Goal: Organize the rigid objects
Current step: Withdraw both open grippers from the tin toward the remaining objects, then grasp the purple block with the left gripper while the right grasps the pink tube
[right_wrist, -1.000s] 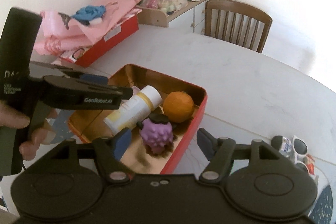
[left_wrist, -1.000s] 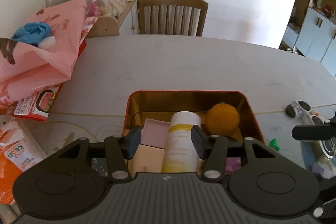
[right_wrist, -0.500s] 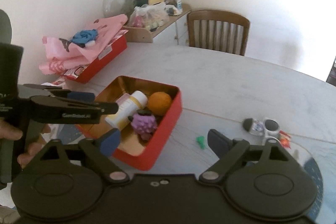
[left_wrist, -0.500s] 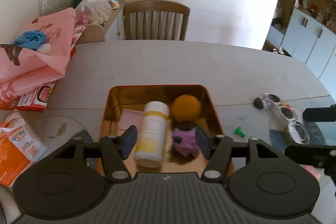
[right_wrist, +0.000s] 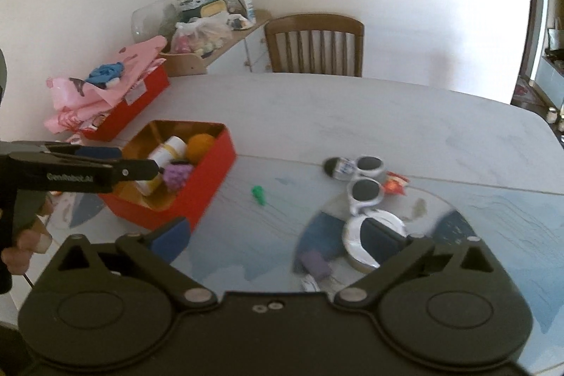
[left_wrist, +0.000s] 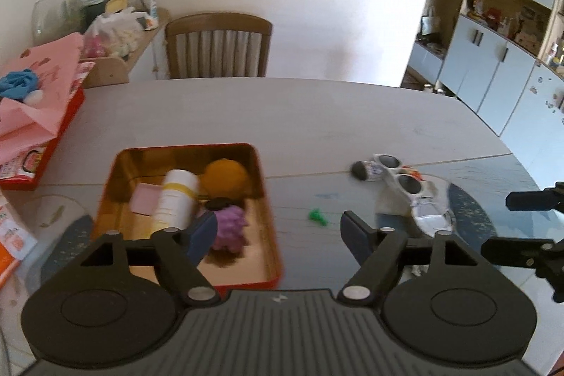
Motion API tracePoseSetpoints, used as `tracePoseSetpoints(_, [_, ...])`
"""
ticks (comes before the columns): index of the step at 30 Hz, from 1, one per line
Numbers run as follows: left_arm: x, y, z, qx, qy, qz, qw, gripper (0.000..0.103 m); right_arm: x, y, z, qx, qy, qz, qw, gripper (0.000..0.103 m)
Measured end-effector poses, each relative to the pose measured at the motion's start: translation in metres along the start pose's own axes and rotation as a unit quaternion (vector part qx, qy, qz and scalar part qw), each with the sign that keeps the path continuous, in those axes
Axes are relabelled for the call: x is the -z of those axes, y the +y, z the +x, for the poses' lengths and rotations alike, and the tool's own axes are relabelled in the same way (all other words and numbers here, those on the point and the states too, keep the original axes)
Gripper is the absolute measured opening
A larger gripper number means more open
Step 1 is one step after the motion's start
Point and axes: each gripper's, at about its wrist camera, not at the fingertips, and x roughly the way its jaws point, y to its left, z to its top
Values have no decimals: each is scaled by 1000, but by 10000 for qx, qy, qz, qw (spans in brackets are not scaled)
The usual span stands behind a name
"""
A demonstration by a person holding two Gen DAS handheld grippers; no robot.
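Observation:
A red tin box [left_wrist: 272,235] [right_wrist: 197,185] on the table holds a white bottle [left_wrist: 178,201] [right_wrist: 165,148], an orange ball [left_wrist: 225,178] [right_wrist: 201,145], a purple grape toy [left_wrist: 229,228] [right_wrist: 178,175] and a pink pad [left_wrist: 144,201]. A small green piece [left_wrist: 317,217] [right_wrist: 259,194] lies on the table right of the box. White goggles [left_wrist: 398,177] [right_wrist: 365,189] lie further right. My left gripper [left_wrist: 278,231] is open and empty, above the box's right edge. My right gripper [right_wrist: 278,238] is open and empty, above the table near the goggles.
A red box with pink bags [left_wrist: 31,115] [right_wrist: 112,94] stands at the table's left. A wooden chair [left_wrist: 218,46] [right_wrist: 313,44] stands at the far side. A purple block [right_wrist: 315,263] and a white round thing [right_wrist: 363,235] lie near my right gripper. Cupboards [left_wrist: 493,73] stand at the right.
Both grippers have pulled back and swung right, away from the box. My left gripper has opened wider. The green piece and goggles have come into view.

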Motion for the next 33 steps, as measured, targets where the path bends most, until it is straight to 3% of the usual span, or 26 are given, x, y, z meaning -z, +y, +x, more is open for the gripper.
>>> tracePoseSetpoints(8, [7, -46, 11, 99, 24, 108, 9999, 83, 22, -28, -11, 22, 59, -122, 9999, 103])
tracePoseSetpoints(18, [24, -96, 44, 250, 382, 125, 9989, 83, 54, -56, -5, 6, 418, -514, 9978, 102])
tracePoseSetpoints(33, [47, -147, 108, 263, 1040, 468, 9931, 83, 84, -78, 27, -275, 1032, -1033, 9889, 84])
